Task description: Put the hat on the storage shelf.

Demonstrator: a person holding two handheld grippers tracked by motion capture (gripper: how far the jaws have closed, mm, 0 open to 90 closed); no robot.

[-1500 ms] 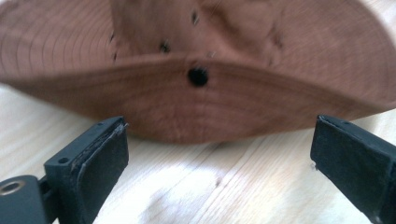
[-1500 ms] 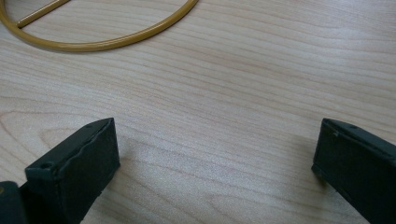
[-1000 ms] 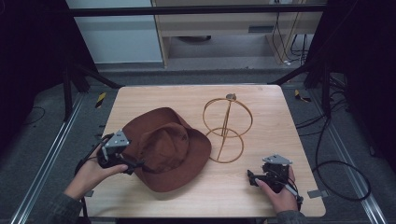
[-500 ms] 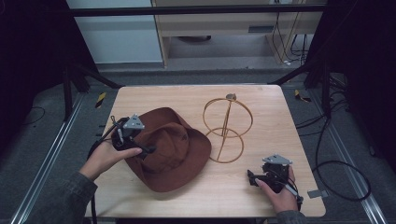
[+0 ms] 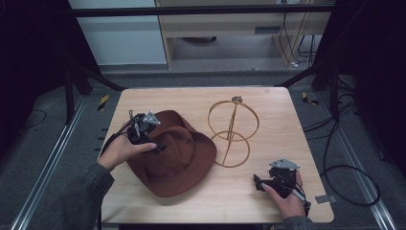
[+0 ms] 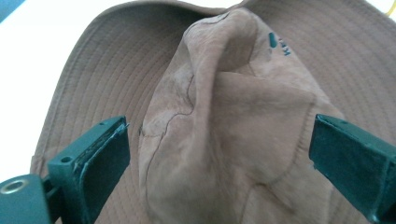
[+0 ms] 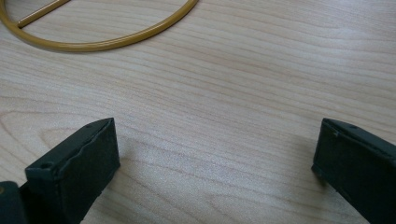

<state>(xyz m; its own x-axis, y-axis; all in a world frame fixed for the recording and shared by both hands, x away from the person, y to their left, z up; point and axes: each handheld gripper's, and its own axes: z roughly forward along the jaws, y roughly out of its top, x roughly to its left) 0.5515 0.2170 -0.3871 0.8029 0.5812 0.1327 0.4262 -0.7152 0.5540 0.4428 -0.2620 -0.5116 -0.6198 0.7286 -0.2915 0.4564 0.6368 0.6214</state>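
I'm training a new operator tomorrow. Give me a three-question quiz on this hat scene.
1. True or false: the left tool is open, its jaws on either side of the crown of the brown suede wide-brimmed hat.
2. Which item stands beside the hat? A) gold wire hat stand B) glass vase C) metal bowl
3. Fill in: the right tool is open above the bare light wooden ____.

Key: 1 true; 2 A; 3 table.
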